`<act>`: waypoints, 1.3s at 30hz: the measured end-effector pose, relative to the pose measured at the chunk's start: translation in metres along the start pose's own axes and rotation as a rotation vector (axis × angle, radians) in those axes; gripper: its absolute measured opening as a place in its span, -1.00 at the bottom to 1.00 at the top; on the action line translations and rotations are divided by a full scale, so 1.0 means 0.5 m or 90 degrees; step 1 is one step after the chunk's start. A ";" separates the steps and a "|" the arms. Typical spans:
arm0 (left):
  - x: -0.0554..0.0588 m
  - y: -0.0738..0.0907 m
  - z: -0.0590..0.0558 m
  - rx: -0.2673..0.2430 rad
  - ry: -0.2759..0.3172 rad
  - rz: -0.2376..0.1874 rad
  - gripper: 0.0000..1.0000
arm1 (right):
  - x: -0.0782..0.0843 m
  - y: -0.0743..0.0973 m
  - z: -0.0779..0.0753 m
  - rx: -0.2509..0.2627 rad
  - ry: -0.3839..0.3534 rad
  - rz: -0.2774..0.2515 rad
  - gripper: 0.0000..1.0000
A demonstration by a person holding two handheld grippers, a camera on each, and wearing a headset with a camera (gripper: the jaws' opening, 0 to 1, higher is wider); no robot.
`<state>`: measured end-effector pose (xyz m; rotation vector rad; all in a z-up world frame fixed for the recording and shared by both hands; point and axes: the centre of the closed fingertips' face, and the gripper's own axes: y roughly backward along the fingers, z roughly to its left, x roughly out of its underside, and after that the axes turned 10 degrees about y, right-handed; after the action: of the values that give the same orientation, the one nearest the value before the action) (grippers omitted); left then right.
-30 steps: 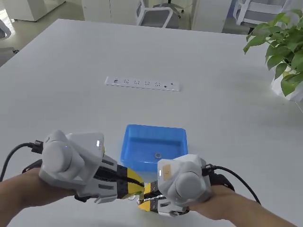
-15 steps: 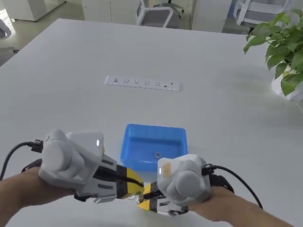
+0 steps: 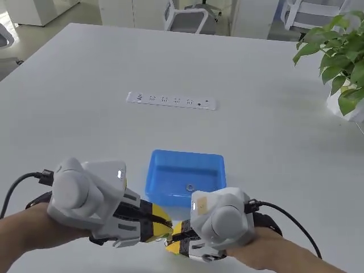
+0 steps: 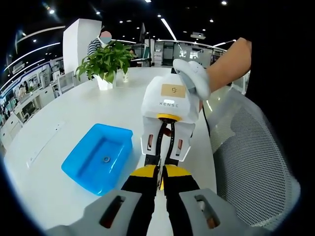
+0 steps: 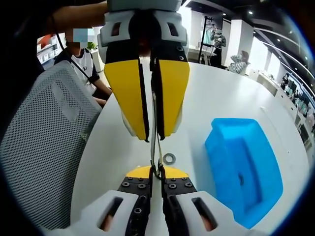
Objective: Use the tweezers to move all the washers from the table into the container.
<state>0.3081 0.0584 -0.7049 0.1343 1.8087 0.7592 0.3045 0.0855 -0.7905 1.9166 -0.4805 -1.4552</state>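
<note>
The right gripper [image 5: 155, 172] has its jaws pressed together on one end of the tweezers [image 5: 153, 150], a thin metal pair that runs straight ahead in the right gripper view. The other end sits between the yellow jaws of the left gripper [image 4: 161, 173], which are drawn in close around it, so the two grippers face each other nose to nose over the near edge of the table [image 5: 206, 93]. Just beside the tweezers, one washer [image 5: 169, 158] lies flat on the table, apart from the tips. Near it, on the far side from the person, stands the blue container [image 5: 229, 142], with a second washer [image 5: 241, 178] on its floor. Farther out, a white power strip [image 3: 170, 100] lies mid-table, a potted plant [image 3: 335, 51] stands at the right edge, and a mesh chair [image 5: 44, 137] sits beside the table.
</note>
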 end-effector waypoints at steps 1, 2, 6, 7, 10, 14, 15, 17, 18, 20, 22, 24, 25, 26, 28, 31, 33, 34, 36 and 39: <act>0.000 0.000 0.000 0.000 0.000 0.000 -0.81 | 0.000 0.000 0.000 0.000 -0.001 0.000 -0.87; 0.000 0.000 0.000 0.000 0.001 0.001 -0.80 | 0.000 0.000 0.000 0.001 -0.002 -0.001 -0.87; 0.000 0.002 -0.004 0.003 0.006 0.001 -0.74 | -0.001 -0.001 0.000 0.001 -0.002 -0.001 -0.87; 0.000 0.004 -0.004 0.004 0.009 -0.001 -0.72 | -0.001 -0.001 0.000 0.001 -0.002 -0.001 -0.87; 0.000 0.007 -0.003 0.000 0.011 -0.003 -0.67 | -0.002 -0.001 0.000 0.002 -0.002 -0.001 -0.86; 0.003 0.014 0.000 -0.005 0.027 -0.006 -0.56 | -0.002 0.001 0.002 0.002 -0.002 -0.001 -0.86; 0.004 0.017 0.002 -0.006 0.028 -0.008 -0.54 | -0.001 0.002 0.002 0.002 -0.003 -0.001 -0.86; 0.006 0.023 0.006 -0.012 0.038 -0.012 -0.47 | -0.002 0.005 0.001 0.004 -0.003 -0.001 -0.86; 0.006 0.026 0.008 -0.015 0.046 -0.015 -0.42 | -0.002 0.006 0.001 0.004 -0.004 -0.002 -0.86; 0.006 0.033 0.009 -0.018 0.050 -0.024 -0.39 | -0.005 0.010 0.002 0.004 -0.003 -0.003 -0.86; 0.008 0.039 0.012 -0.023 0.061 -0.031 -0.33 | -0.006 0.012 0.002 0.005 -0.001 -0.003 -0.86; 0.010 0.044 0.013 -0.027 0.069 -0.036 -0.24 | -0.007 0.016 0.001 0.007 -0.002 -0.004 -0.86; 0.010 0.045 0.012 -0.027 0.069 -0.036 -0.21 | -0.008 0.018 0.001 0.008 -0.002 -0.004 -0.86; 0.011 0.048 0.012 -0.028 0.074 -0.038 -0.18 | -0.008 0.019 0.001 0.009 -0.002 -0.004 -0.86; 0.013 0.051 0.013 -0.031 0.092 -0.044 -0.03 | -0.011 0.024 0.001 0.011 0.000 -0.004 -0.86; 0.015 0.056 0.015 -0.039 0.098 -0.050 0.07 | -0.016 0.032 0.000 0.014 0.000 -0.007 -0.86; 0.017 0.058 0.016 -0.043 0.099 -0.051 0.12 | -0.020 0.036 -0.001 0.016 0.003 -0.008 -0.86; 0.018 0.059 0.017 -0.045 0.103 -0.050 0.20 | -0.022 0.039 -0.001 0.016 0.005 -0.007 -0.86; 0.018 0.062 0.018 -0.049 0.103 -0.054 0.28 | -0.025 0.044 -0.002 0.016 0.008 -0.005 -0.86; 0.016 0.066 0.022 -0.057 0.110 -0.058 0.39 | -0.032 0.053 -0.005 0.015 0.011 -0.009 -0.86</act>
<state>0.3057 0.0928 -0.6950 -0.0734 1.9257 0.8055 0.3046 0.0777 -0.7605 1.9525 -0.4792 -1.4466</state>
